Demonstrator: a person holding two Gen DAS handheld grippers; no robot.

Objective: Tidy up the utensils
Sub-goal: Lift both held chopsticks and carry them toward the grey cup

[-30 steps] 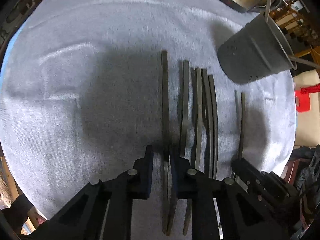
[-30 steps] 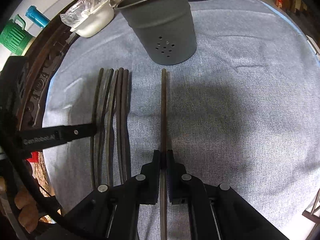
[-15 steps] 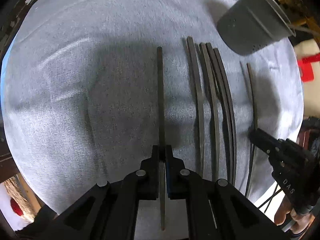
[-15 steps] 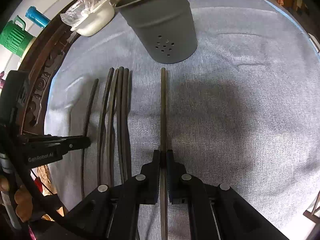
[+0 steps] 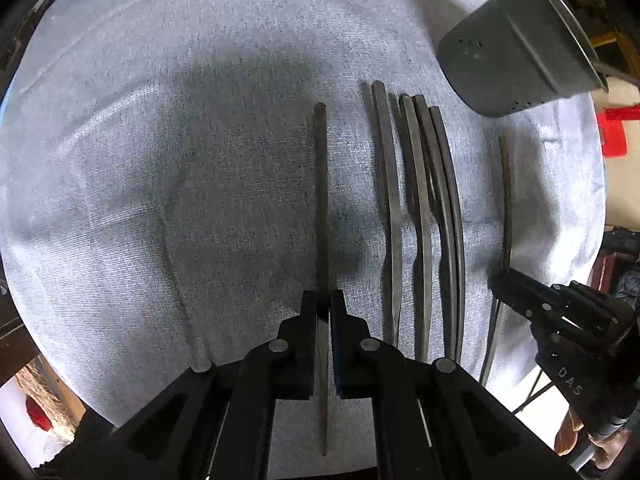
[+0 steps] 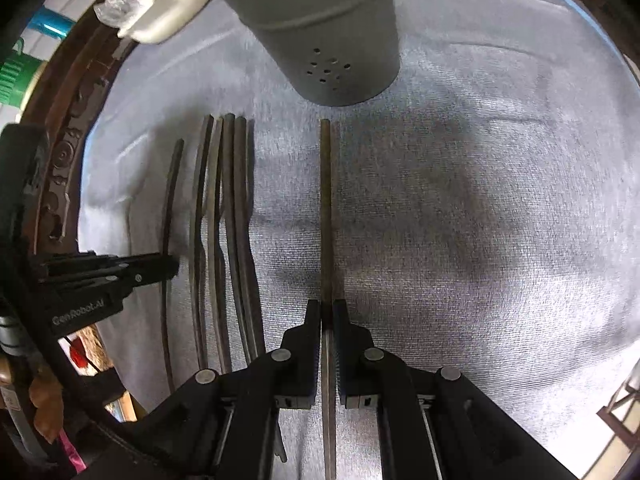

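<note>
grey cloth [image 5: 160, 160] covers the table, and on it lie 4 dark utensils [image 5: 420, 208] in a tight row, handles toward the grey perforated holder [image 5: 516, 52], which stands just beyond them. the left gripper [image 5: 323, 304] has its fingers [image 5: 308, 312] pinched narrow on 1 slim utensil [image 5: 321, 200], gripped well back from its far end, so most of its length pokes forward. the right gripper [image 6: 327, 312] pinches another utensil [image 6: 325, 208] the same way, its tip aimed at the holder [image 6: 320, 32] close ahead.

likely risks: each grip is a thin pinch on a smooth, narrow handle, so either piece could pivot or slip as it tilts upright. the right utensil's tip looks set to meet the holder's wall rather than its mouth unless lifted higher, which could tip the holder.
</note>
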